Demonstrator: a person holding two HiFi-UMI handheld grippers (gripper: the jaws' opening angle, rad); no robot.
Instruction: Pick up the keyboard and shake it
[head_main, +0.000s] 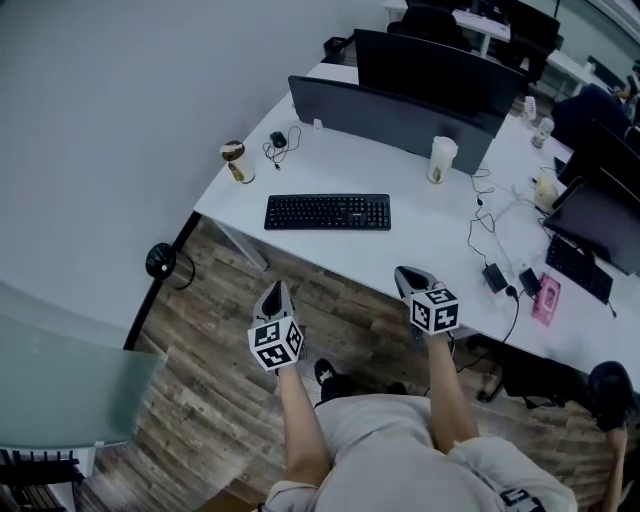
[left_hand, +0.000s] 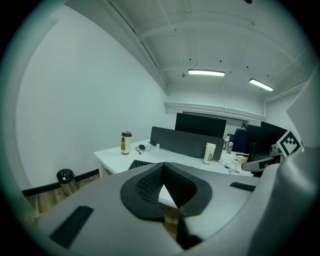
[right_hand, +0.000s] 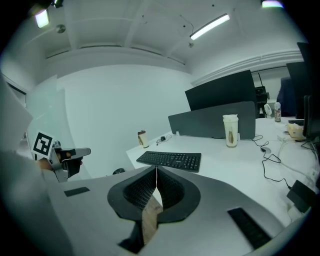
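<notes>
A black keyboard (head_main: 328, 212) lies flat on the white desk (head_main: 300, 245), near its front edge. It also shows in the left gripper view (left_hand: 141, 164) and in the right gripper view (right_hand: 170, 160). My left gripper (head_main: 275, 292) hangs over the wooden floor, short of the desk and below the keyboard's left end, jaws shut and empty (left_hand: 163, 166). My right gripper (head_main: 408, 273) reaches the desk's front edge, to the right of the keyboard, also shut with nothing in it (right_hand: 156, 170). Neither touches the keyboard.
Behind the keyboard stand a dark divider panel (head_main: 390, 115) and monitors. A brown-lidded cup (head_main: 236, 162) stands at the desk's left corner, a white cup (head_main: 441, 160) to the right. Cables, a power brick (head_main: 494, 275) and a pink item (head_main: 546, 298) lie at the right. A bin (head_main: 161, 261) stands on the floor.
</notes>
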